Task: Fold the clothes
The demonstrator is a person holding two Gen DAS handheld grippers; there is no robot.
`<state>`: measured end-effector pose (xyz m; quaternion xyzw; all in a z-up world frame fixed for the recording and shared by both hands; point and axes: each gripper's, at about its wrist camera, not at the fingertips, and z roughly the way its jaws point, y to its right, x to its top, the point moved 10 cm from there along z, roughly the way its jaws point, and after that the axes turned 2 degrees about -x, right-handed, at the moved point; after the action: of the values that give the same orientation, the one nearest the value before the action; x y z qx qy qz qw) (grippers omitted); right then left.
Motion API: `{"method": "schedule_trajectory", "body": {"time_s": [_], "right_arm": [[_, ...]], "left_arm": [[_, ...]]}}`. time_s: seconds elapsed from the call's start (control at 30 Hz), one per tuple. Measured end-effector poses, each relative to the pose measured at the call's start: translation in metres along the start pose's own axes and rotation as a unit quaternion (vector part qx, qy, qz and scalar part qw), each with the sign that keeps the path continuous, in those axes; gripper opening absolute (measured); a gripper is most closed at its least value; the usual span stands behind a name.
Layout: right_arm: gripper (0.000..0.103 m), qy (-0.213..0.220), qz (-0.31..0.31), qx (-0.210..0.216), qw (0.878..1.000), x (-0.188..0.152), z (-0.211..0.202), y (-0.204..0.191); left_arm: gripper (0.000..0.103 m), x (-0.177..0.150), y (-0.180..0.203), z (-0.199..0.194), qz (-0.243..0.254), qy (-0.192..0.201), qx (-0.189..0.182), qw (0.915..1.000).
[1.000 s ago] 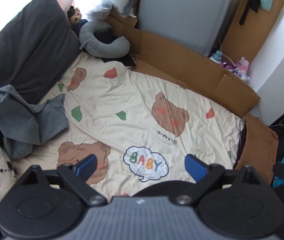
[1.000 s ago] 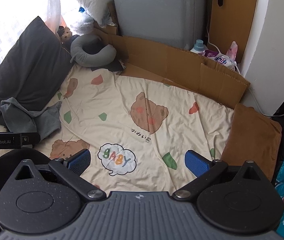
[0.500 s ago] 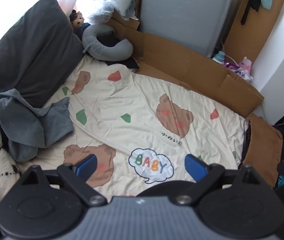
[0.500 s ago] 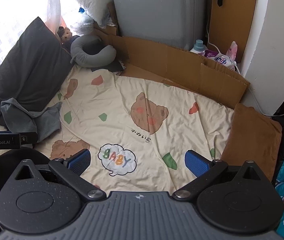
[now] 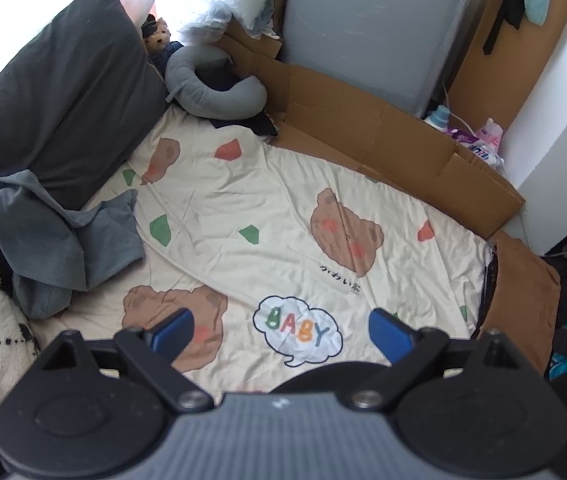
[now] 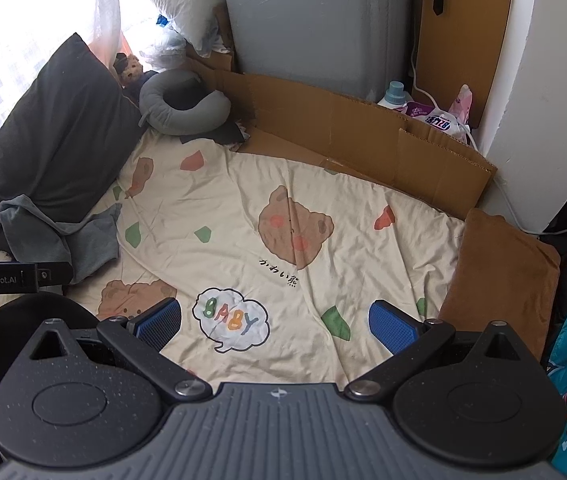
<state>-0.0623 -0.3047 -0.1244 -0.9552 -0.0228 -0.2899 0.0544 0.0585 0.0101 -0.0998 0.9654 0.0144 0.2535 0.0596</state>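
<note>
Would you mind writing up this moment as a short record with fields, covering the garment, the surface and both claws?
garment: grey garment, crumpled in a heap, not yet folded
garment position: left edge of the bedsheet, against the dark pillow
surface: cream bedsheet with bear prints and a "BABY" bubble, wrinkled
left claw: open, empty, above the sheet
right claw: open, empty, above the sheet
nearby: grey neck pillow, cardboard along the far edge
contact: neither claw touches the garment
</note>
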Motion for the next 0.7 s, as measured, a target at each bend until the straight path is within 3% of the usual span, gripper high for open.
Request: {"method": "schedule_trajectory", "body": {"time_s": [0.7], "right_arm": [[0.103, 0.005, 0.002, -0.008, 1.000, 0.0015, -0.0053, 0.0031]], "left_arm": [[0.096, -0.0031, -0.0023, 0.0037, -0.006, -0.029, -0.011, 0.9995]]}}
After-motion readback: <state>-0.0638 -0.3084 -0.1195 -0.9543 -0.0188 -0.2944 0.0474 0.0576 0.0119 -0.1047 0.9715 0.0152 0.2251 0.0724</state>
